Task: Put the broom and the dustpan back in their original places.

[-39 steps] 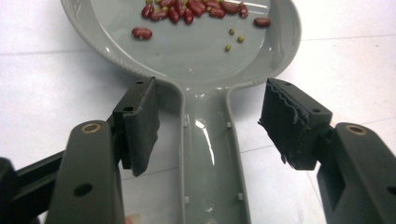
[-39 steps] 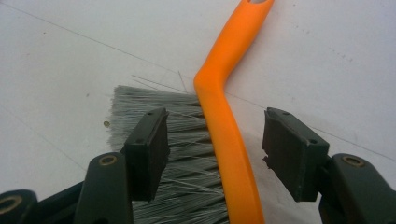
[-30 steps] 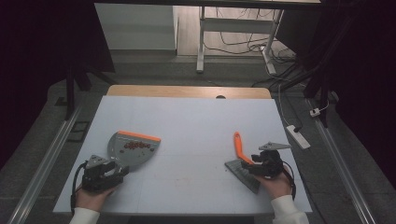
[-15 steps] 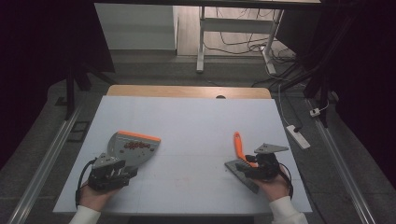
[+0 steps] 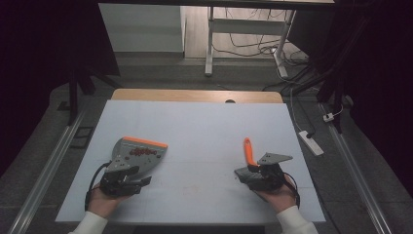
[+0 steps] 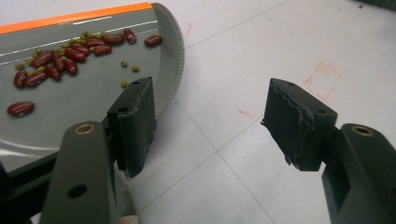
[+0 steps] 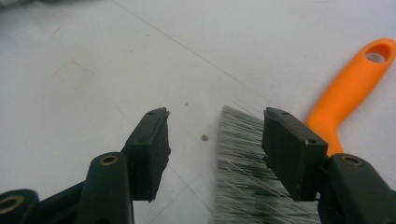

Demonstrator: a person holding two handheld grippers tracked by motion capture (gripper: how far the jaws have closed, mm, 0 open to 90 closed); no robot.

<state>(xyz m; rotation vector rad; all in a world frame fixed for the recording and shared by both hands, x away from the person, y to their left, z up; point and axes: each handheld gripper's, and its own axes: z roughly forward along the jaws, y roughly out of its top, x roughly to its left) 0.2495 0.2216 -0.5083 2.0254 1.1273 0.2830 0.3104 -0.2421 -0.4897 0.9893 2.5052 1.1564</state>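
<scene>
A grey dustpan (image 5: 139,152) with an orange front edge lies at the left of the white table (image 5: 204,126). It holds red kidney beans (image 6: 56,58) and small green beans. My left gripper (image 5: 136,181) sits just behind the dustpan (image 6: 93,93), which shows beside the left jaw. The left gripper's (image 6: 210,100) jaws have just been opening, with only bare table between them. At the right lies a brush with an orange handle (image 5: 249,150) (image 7: 350,88). Its grey bristles (image 7: 243,163) reach under the right jaw of my open right gripper (image 7: 215,130) (image 5: 253,176); the pads do not press them.
One small green bean (image 7: 204,138) lies loose on the table beside the bristles. Faint red marks (image 6: 322,79) are drawn on the tabletop. A wooden strip (image 5: 195,95) borders the far edge, and a white power strip (image 5: 311,142) lies on the floor at the right.
My left hand has slid to the right, closer behind the dustpan. My right hand has shifted slightly left and nearer. Dustpan and brush lie where they were.
</scene>
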